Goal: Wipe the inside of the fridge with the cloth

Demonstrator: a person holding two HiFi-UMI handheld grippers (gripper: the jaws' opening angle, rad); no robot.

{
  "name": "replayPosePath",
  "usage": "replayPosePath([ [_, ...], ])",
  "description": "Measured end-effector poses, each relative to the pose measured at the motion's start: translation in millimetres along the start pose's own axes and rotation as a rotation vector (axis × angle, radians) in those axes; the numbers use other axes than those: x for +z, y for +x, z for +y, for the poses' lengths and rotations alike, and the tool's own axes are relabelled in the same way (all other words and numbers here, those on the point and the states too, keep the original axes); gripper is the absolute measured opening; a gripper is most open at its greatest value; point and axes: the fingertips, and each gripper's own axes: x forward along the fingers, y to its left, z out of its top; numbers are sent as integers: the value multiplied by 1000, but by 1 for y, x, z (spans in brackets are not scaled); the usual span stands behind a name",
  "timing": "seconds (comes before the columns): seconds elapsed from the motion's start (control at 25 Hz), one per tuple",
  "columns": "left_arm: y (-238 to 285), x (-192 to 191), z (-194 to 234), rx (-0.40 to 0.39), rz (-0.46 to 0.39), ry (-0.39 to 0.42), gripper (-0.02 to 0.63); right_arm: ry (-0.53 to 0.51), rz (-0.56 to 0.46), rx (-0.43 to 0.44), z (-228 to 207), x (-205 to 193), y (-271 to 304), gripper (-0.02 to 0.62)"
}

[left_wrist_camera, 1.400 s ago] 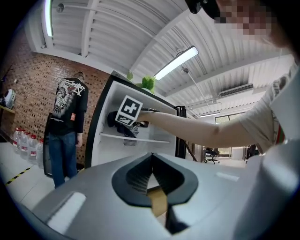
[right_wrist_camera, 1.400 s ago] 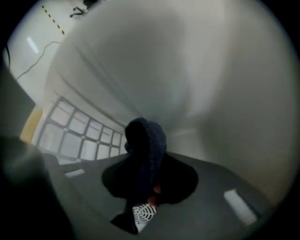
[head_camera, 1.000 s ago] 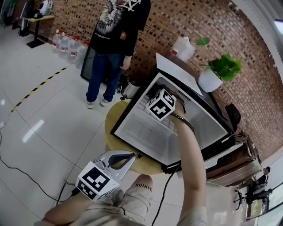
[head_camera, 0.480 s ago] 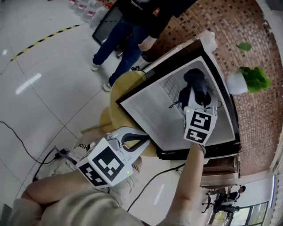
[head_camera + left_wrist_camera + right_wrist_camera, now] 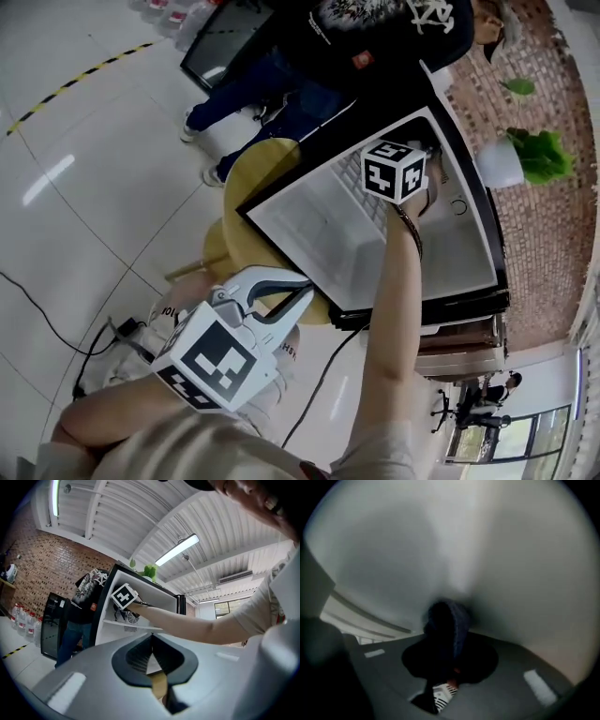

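- Up inside the open fridge (image 5: 309,216), the person's right arm reaches well in, and the right gripper (image 5: 396,172) sits near the upper back corner.
- Its fingers are clamped on a dark cloth (image 5: 445,620), which bunches out past the tips toward the white inner wall. The right gripper view is too blurred to tell whether cloth and wall touch.
- Down by the person's lap, the left gripper (image 5: 305,289) is outside the fridge, fingers together with nothing between them.
- A round wooden table (image 5: 246,173) pokes out from under the fridge.
- A bystander (image 5: 319,56) in a dark printed shirt and jeans stands just beside it.
- A potted plant (image 5: 525,155) stands by the brick wall (image 5: 553,84).
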Motion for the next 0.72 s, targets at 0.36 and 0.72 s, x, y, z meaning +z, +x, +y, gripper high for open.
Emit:
replayPosePath([
  [0.36,-1,8,-1,-15,-17,-2,0,45,94,-107,-28,-52,11,74],
  [0.72,-6,21,-11,-27,-35,22,0,567,211,-300,-105,-168,-40,74],
])
